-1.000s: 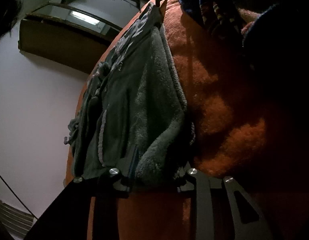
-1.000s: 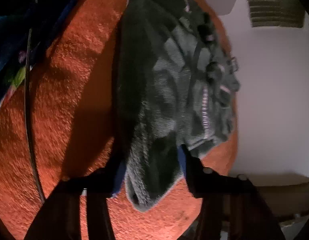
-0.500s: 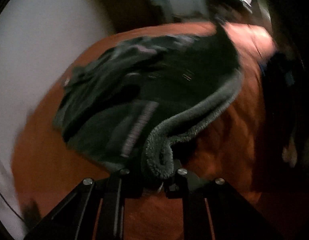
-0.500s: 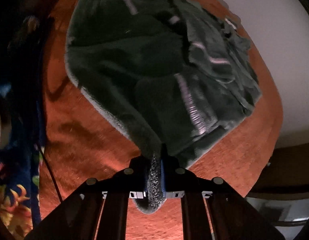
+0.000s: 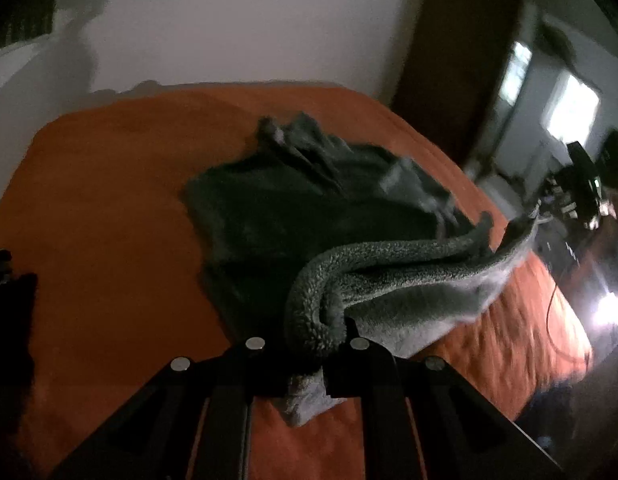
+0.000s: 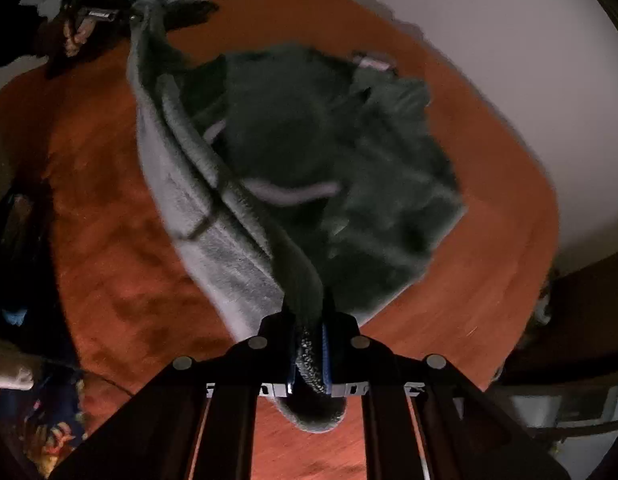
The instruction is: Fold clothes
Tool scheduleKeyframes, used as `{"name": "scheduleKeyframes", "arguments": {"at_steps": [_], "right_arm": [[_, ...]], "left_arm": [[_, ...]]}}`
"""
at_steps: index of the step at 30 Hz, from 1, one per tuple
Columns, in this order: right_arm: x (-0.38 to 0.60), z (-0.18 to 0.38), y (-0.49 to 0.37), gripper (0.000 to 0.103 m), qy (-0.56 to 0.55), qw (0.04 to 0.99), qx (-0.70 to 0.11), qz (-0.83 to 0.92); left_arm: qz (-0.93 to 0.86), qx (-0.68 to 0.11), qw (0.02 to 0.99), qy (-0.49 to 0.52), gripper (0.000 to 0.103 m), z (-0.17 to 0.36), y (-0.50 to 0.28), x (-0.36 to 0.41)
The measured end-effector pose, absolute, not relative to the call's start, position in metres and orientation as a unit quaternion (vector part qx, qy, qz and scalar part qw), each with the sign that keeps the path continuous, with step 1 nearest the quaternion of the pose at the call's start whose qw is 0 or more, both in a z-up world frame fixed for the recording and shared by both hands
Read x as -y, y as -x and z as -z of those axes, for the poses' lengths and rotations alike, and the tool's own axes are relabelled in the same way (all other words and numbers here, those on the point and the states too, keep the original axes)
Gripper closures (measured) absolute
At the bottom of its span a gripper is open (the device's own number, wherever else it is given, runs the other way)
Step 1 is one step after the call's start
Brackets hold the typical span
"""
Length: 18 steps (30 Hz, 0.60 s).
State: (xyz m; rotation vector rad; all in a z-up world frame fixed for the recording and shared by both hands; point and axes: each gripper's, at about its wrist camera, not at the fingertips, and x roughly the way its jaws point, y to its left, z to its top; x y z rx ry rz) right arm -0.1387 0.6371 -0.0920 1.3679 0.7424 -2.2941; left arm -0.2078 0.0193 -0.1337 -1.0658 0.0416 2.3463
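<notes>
fleecy and dark green-grey, the thick pile garment (image 5: 309, 216) lies heaped on the orange-red plush bedcover (image 5: 101, 208), its bulk toward twelve o'clock of both claws. the left gripper (image 5: 309, 356) has just been closing and now pinches the garment's rolled hem, a tuft poking out below at six o'clock. the right gripper (image 6: 309, 344) is pressed tight on the same hem. lifted off the cover, the hem stretches between the two, running to two o'clock in the left view and eleven o'clock in the right. a pale wall (image 5: 245, 20) stands behind the bed.
</notes>
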Motion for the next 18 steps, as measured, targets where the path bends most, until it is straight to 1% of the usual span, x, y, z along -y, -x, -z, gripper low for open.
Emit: {"name": "scheduleKeyframes", "arguments": {"at_steps": [3,5,12,13,16,18], "right_arm": [[-0.644,0.081,0.179,0.094,-0.476,0.184,-0.28,0.813],[-0.648,0.075,0.208,0.094,-0.476,0.186,-0.287,0.81],[-0.664,0.076,0.331,0.094,-0.495,0.194,-0.326,0.781],[-0.666,0.077,0.347,0.094,-0.497,0.191,-0.334,0.777],[-0.668,0.059,0.376,0.095,-0.483,0.194,-0.345,0.781],[-0.671,0.039,0.381,0.095,-0.457,0.199,-0.344,0.795]], "left_arm": [[-0.884,0.015,0.257,0.391,0.092,0.125,0.241,-0.017],[-0.888,0.018,0.244,0.389,0.092,0.123,0.27,-0.021],[-0.896,-0.004,0.232,0.378,0.092,0.125,0.366,-0.044],[-0.895,-0.002,0.238,0.377,0.092,0.122,0.382,-0.045],[-0.897,0.023,0.303,0.32,0.093,0.09,0.405,-0.045],[-0.899,0.036,0.361,0.247,0.093,0.06,0.401,-0.039]]}}
